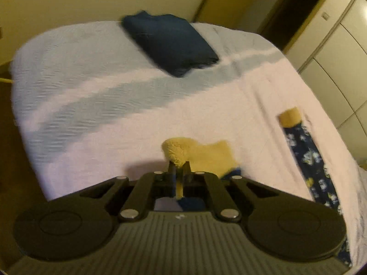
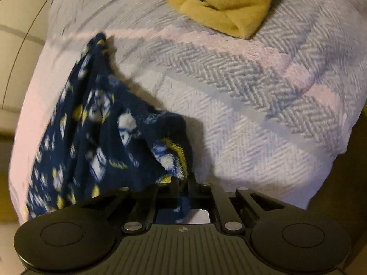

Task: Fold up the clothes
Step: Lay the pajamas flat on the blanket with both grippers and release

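A fleecy navy garment with a white and yellow print and yellow cuffs lies on the bed. In the left wrist view my left gripper is shut on its yellow cuff, which bunches up over the fingertips. A second yellow cuff and a strip of the printed navy fabric run along the bed's right edge. In the right wrist view my right gripper is shut on a fold of the printed navy fabric, which trails away to the left. A yellow cuff lies at the top.
A folded dark blue garment sits at the far end of the bed. The bed cover is pale with blue-grey stripes. Wardrobe doors stand to the right, a wall and door frame behind. The bed's edges drop off on both sides.
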The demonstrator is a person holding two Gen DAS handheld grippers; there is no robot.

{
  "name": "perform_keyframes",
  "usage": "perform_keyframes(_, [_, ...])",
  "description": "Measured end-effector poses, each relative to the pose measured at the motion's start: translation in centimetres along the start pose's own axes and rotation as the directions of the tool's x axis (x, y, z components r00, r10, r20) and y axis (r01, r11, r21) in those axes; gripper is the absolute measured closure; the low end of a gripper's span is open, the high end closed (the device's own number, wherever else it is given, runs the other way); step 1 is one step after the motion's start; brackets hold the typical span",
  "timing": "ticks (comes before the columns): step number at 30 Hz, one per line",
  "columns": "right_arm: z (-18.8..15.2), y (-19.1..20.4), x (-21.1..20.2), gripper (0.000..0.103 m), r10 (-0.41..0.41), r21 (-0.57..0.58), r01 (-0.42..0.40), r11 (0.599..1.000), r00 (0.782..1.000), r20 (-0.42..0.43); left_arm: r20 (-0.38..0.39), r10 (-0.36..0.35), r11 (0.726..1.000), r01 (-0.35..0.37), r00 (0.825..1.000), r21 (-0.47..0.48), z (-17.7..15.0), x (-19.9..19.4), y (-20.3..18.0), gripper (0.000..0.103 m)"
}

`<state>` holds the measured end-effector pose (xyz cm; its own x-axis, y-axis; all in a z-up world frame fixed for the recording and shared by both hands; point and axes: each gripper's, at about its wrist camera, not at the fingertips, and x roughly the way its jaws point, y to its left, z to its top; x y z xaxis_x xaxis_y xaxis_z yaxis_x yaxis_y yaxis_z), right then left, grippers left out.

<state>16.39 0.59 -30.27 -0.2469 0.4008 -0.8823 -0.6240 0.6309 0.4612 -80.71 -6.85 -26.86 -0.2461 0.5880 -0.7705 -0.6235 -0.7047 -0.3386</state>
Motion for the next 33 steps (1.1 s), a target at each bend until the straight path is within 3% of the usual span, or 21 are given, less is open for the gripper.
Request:
perform_keyframes(1, [-0.2,-0.4,0.1,0.099,-0.025,-0.008,0.025,1.0,0.999,-0.02,-0.036,0.057,0.998,-0.057,0.998,0.004,-0.6,0.5,1.4,0.1])
perform_keyframes(3, [-0.7,-1.3,0.5,0.099,-0.034,0.002,0.034,0.999,0.998,-0.045,-0.121,0.174,0.982,-0.164,0.977,0.091,-2.4,2.4,2.6,0.098])
perform_keyframes(5, [-0.9,-1.2,0.6,0.099,-0.041,-0.022,0.04,0.999,0.999,-0.036,-0.095,0.189,0.975,-0.175,0.977,0.141,-3.1,2.6,1.9,0.099])
perform_keyframes(7, [-0.8,-0.7,0.2,0.099,-0.047,-0.035,0.045,0.998,0.998,-0.035,-0.048,0.136,0.983,-0.129,0.99,0.134,-2.7,1.9,1.2,0.097])
perform_keyframes(9, [-0.7,-0.6,-0.2,0.099,-0.054,-0.067,0.051,0.996,0.998,-0.037,-0.05,0.177,0.97,-0.166,0.983,0.176,-2.2,2.0,1.0,0.093])
perform_keyframes(11, [-0.7,-0.5,0.2,0.084,-0.079,-0.095,0.073,0.993,0.995,-0.061,-0.072,0.251,0.945,-0.228,0.965,0.233,-1.8,2.2,0.6,0.092])
perform_keyframes(14, [-0.5,0.3,-0.5,0.067,-0.101,-0.112,0.092,0.989,0.992,-0.075,0.017,0.293,0.903,-0.283,0.956,0.322,-0.9,0.3,-0.9,0.089])
perform_keyframes(16, [-0.5,1.4,-1.6,0.062,-0.145,-0.206,0.131,0.97,0.988,-0.055,0.056,0.301,0.901,-0.303,0.952,0.31,0.4,-1.0,-1.2,0.082])
perform_keyframes(18, [-0.5,2.4,-2.6,0.06,-0.193,-0.294,0.177,0.939,0.981,-0.025,0.076,0.279,0.906,-0.288,0.957,0.31,2.0,-1.5,-1.8,0.079])
perform_keyframes(20, [-0.5,3.4,-3.8,0.059,-0.229,-0.36,0.225,0.905,0.973,0.034,0.042,0.202,0.906,-0.203,0.978,0.371,3.1,-0.8,-3.8,0.07])
perform_keyframes(22, [0.0,4.0,-4.4,0.059,-0.219,-0.355,0.233,0.906,0.973,0.078,-0.006,0.139,0.887,-0.122,0.99,0.446,3.8,0.7,-6.2,0.06])
perform_keyframes(27, [2.7,5.9,-3.6,0.059,-0.127,-0.258,0.16,0.953,0.982,0.139,-0.131,0.12,0.829,-0.027,0.984,0.558,4.0,6.8,-11.1,0.058])
perform_keyframes(30, [3.6,7.9,-2.2,0.058,-0.102,-0.262,0.137,0.955,0.984,0.144,-0.182,0.148,0.807,-0.013,0.972,0.59,3.7,9.9,-12.4,0.057])
perform_keyframes(32, [3.4,9.2,-1.3,0.058,-0.093,-0.283,0.129,0.95,0.986,0.137,-0.226,0.171,0.809,-0.006,0.959,0.588,3.5,11.6,-12.2,0.067])
perform_keyframes(33, [3.2,9.7,-0.9,0.058,-0.089,-0.291,0.125,0.949,0.987,0.134,-0.243,0.174,0.811,0.001,0.954,0.585,3.5,12.2,-12.0,0.091])
